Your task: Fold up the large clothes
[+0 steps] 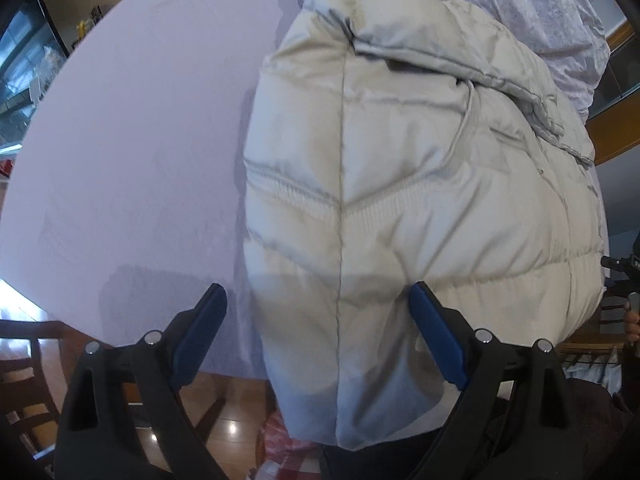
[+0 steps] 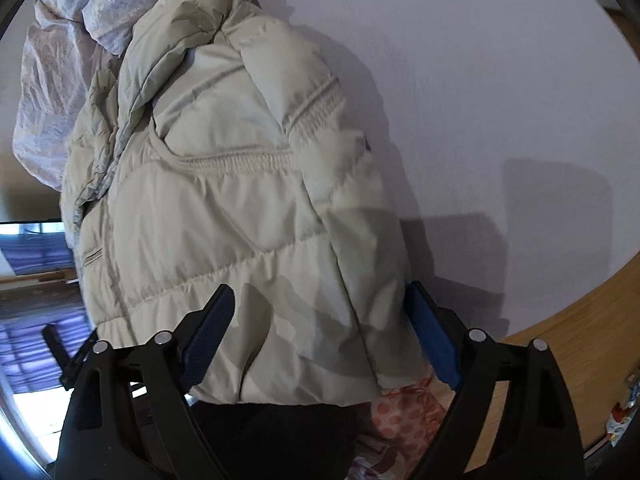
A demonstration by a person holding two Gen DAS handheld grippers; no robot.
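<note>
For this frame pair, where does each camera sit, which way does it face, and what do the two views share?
Left wrist: on the left gripper, facing steeply down at the cream puffer jacket's near hem on the lilac table; its own open fingers show, plus a hand at the right edge.
Right wrist: on the right gripper, also facing steeply down at the jacket, open fingers straddling the hem.
Shared: jacket, table, crumpled pale fabric behind.

A puffy cream quilted jacket (image 1: 420, 184) is occupying the right part of the pale lilac tabletop (image 1: 140, 140); a crumpled white sheet (image 1: 532, 8) is blocking the far edge, the left lying open.
</note>
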